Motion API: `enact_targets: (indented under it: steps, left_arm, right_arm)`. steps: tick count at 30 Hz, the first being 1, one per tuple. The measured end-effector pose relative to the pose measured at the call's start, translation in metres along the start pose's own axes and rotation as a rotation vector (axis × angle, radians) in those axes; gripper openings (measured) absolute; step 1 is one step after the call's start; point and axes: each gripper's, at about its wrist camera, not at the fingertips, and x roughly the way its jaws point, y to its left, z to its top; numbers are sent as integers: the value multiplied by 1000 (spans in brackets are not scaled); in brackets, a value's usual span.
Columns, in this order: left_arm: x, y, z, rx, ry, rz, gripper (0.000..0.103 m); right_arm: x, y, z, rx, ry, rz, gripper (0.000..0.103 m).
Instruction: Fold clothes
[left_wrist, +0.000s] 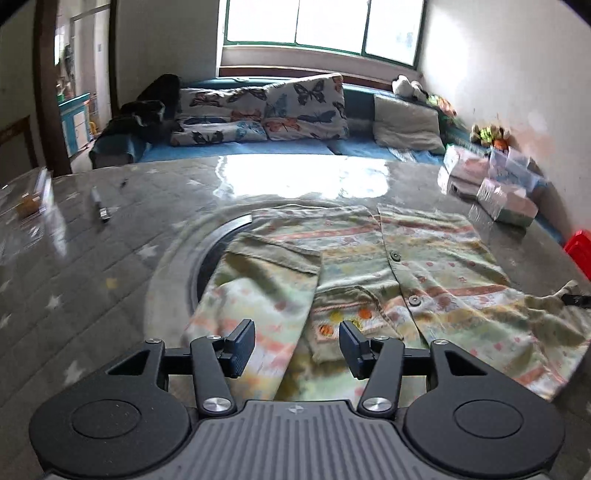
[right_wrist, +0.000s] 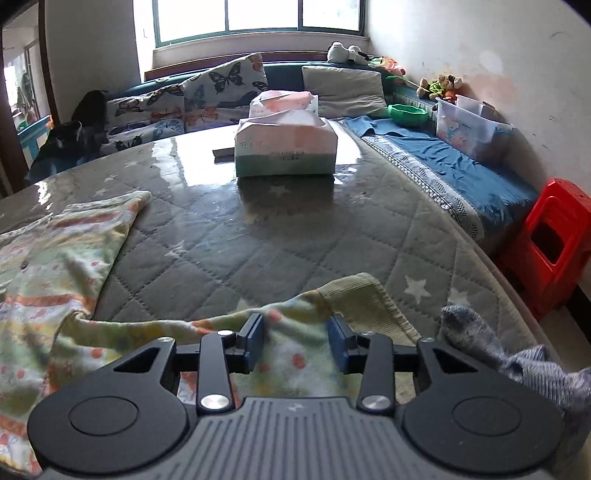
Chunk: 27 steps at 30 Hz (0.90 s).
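Note:
A pale green and orange patterned buttoned shirt (left_wrist: 369, 266) lies flat on the quilted grey table (left_wrist: 110, 258). Its left sleeve (left_wrist: 266, 291) is folded in over the body. My left gripper (left_wrist: 297, 347) is open just above the shirt's near left part, holding nothing. In the right wrist view the shirt's body (right_wrist: 48, 266) lies at the left and its right sleeve (right_wrist: 295, 332) stretches out toward the right. My right gripper (right_wrist: 295, 341) is open over that sleeve near its ribbed cuff (right_wrist: 362, 299), the jaws on either side of the cloth.
A tissue pack (right_wrist: 286, 147) stands on the far part of the table. A grey sock (right_wrist: 517, 362) lies at the near right edge. A pen (left_wrist: 99, 205) lies at the far left. A red stool (right_wrist: 550, 240) stands right of the table. A cushioned bench (left_wrist: 295, 110) runs behind.

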Motion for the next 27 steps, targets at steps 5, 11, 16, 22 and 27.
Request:
enact_targets:
  steps: [5,11,16,22,27]
  left_arm:
    - [42,-9,17,29,27,17,52]
    - [77,-15,27,66,44,32,51]
    - [89,-16,30,77,37,51,40]
    - [81,1,32,34,11,85,7]
    - [53,32,34,-57,-49,150,1]
  right_arm:
    - [3,0,2,-3,-2,-1,40]
    - [5,0,4,-6,-2,1,42]
    - [5,0,3,-3,-8,4,43]
    - [5,1,4,-5,-12,0,43]
    - [6,2,4,-12,-11,-6,43]
